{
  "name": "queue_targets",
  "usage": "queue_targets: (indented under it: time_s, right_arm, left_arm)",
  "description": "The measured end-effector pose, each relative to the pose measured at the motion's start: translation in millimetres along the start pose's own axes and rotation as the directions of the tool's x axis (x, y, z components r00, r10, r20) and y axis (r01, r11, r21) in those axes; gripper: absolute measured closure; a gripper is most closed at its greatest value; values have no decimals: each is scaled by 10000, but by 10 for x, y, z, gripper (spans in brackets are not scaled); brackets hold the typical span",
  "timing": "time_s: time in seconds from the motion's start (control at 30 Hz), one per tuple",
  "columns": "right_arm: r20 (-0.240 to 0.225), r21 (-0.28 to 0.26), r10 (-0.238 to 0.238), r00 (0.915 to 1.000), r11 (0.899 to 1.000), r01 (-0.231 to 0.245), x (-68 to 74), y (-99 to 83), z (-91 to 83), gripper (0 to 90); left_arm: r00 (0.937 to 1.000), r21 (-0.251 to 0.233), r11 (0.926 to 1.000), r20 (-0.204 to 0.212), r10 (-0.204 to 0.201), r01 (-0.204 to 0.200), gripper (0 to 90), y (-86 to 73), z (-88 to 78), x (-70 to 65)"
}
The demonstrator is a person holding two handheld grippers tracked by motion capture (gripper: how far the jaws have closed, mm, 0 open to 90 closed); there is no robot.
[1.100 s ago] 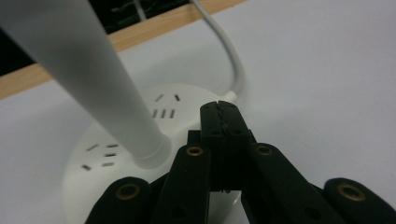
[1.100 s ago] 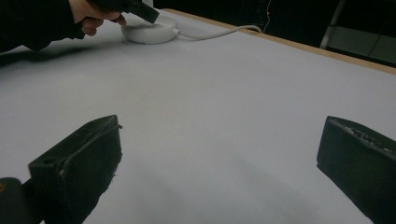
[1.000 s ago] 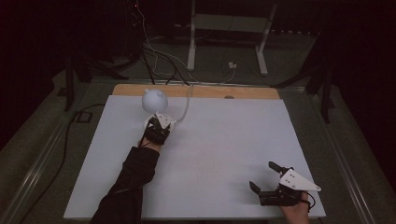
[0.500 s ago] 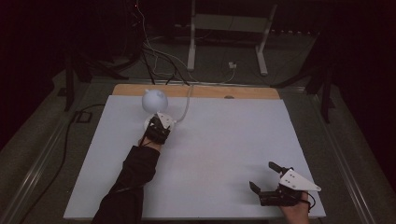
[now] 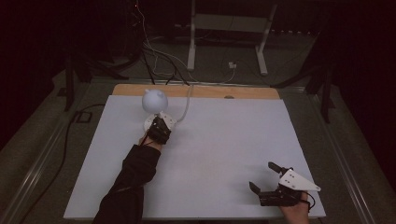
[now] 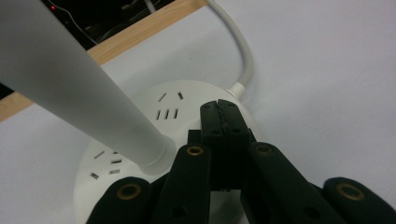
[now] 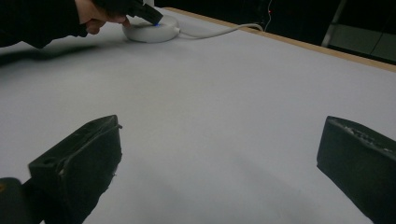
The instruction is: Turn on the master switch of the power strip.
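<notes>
High view is showing the white rectangular tabletop sheet (image 5: 224, 154), with the round white plastic socket-base lamp with a globe head (image 5: 154, 101) standing at its far left, its cord trailing toward the far edge. The left gripper (image 5: 159, 130) is pressing its tightly closed jaws onto the base top, while the right gripper (image 5: 271, 184) is resting near the front right corner, jaws spread wide and empty. Judging by appearance, the lamp is rigid, smooth and top-heavy on its tapered white stem (image 6: 74, 88), so gripping low on the stem is looking safest.
</notes>
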State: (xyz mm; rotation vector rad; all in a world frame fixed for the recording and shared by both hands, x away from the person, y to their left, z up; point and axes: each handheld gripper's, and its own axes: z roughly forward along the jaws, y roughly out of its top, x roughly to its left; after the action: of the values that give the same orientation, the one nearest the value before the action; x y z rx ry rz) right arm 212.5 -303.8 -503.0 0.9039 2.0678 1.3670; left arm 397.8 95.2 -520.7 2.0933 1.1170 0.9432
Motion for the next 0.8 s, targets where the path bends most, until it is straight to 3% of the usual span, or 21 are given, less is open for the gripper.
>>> queue_targets:
  time_s: [0.2,0.37,0.43,0.5,0.6,0.63,0.7,0.77,0.8]
  right_arm:
    - [-19,2,-24,10000,10000,24,5,1,2,0]
    - [-32,28,8,10000,10000,-8,-3,-4,8,0]
    - [-39,36,21,10000,10000,-21,-3,-4,9,0]
    - [-41,42,14,10000,10000,-14,1,-4,11,0]
    - [-37,30,-23,10000,10000,23,6,-1,7,0]
    - [-32,34,-12,10000,10000,12,5,-3,7,0]
    - [-15,42,22,10000,10000,-22,-2,-5,8,0]
    - [4,22,43,10000,10000,-43,-8,-5,4,0]
    - [4,22,43,10000,10000,-43,-8,-5,4,0]
  left_arm:
    - [9995,236,9992,-67,321,-319,900,24,7,-15]
    - [9987,560,9973,193,466,-476,900,59,11,7]
    - [9968,734,9941,61,797,-799,900,87,18,-16]
    - [9977,740,9950,60,669,-672,900,89,21,-9]
    - [9966,774,9937,-18,818,-814,900,96,17,-22]
    - [9979,793,9948,-26,645,-641,900,102,19,-17]
    - [9967,747,9944,-260,772,-751,900,110,12,-42]
    - [9988,505,9980,-295,388,-373,900,105,1,-26]
    - [9988,505,9980,-295,388,-373,900,105,1,-26]
